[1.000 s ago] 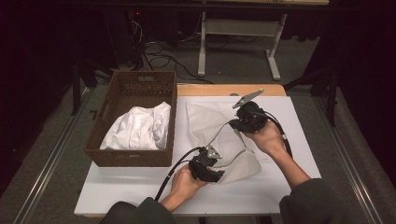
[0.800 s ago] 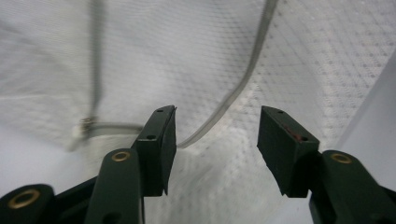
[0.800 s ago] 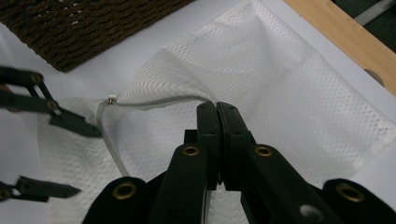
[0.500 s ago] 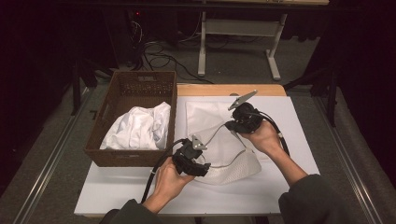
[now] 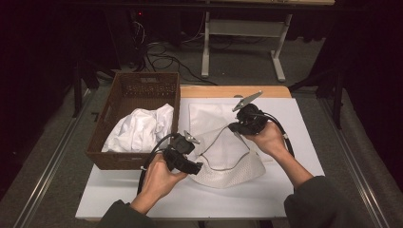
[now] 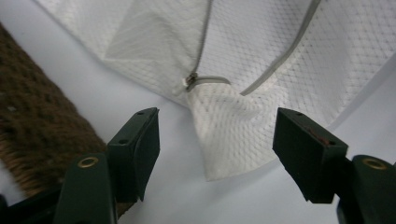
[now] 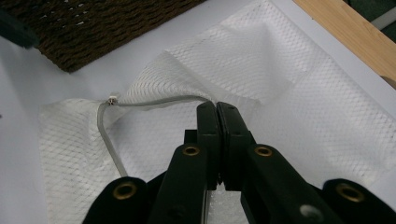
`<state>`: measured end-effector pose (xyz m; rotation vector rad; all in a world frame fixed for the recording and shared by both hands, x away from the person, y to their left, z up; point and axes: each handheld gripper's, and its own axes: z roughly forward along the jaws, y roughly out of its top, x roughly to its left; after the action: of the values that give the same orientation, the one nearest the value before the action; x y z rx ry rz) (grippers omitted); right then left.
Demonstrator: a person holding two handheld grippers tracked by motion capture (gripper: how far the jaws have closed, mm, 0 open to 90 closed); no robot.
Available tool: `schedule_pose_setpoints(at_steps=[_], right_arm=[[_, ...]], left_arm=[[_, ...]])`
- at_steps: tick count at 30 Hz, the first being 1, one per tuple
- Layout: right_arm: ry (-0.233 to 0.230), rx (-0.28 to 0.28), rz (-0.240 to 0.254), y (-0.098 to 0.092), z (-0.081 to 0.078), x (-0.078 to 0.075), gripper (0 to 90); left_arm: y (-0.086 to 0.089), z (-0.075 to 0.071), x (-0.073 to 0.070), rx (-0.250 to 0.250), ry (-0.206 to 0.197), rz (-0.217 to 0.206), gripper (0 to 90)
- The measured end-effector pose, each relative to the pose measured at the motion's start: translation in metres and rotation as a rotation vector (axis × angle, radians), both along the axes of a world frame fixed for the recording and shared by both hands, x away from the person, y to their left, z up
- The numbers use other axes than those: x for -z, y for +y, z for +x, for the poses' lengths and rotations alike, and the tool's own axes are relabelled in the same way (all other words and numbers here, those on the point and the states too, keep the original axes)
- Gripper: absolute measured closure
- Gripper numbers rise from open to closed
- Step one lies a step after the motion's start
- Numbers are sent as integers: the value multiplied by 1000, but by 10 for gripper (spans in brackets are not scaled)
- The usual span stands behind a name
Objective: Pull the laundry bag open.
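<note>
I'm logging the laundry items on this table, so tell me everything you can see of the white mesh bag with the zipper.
The mesh laundry bag is white, of fine netted fabric that looks thin and soft, with a grey zipper curving along its open mouth and a small metal slider. It lies rumpled on the white table, beside the wicker basket. The right gripper is shut on its zipper edge, lifting that part. The left gripper is open, its fingers either side of one loose corner without touching it.

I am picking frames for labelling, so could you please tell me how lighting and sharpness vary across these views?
High view: table lit, surroundings nearly black. Left gripper view: mesh bag sharp, basket soft. Right gripper view: zipper crisp, near jaws blurred.
</note>
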<state>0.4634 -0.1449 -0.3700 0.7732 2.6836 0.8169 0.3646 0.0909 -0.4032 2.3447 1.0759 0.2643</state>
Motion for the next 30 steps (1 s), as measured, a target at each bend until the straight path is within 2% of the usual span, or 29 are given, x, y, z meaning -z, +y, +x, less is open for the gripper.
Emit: schedule_pose_setpoints(at_steps=[5, 9, 16, 23, 27, 28, 30], right_arm=[[-5, -2, 7, -1, -1, -1, 896], [-6, -1, 13, -1, -2, -1, 896], [-2, 0, 14, 2, -2, -1, 896], [-10, -6, 8, 3, -2, 1, 896], [-6, -4, 13, 4, -1, 3, 896], [-6, -4, 13, 4, -1, 3, 896], [-3, 1, 12, 4, -1, 3, 896]], left_arm=[[14, 3, -13, -41, -19, 3, 323], [30, 8, -26, -85, -14, 38, 331], [52, 19, -37, -147, -12, 47, 332], [87, 34, -41, -227, 37, 34, 318], [105, 40, -42, -276, 54, 44, 317], [105, 40, -42, -276, 54, 44, 316], [120, 45, -41, -315, 68, 37, 309]])
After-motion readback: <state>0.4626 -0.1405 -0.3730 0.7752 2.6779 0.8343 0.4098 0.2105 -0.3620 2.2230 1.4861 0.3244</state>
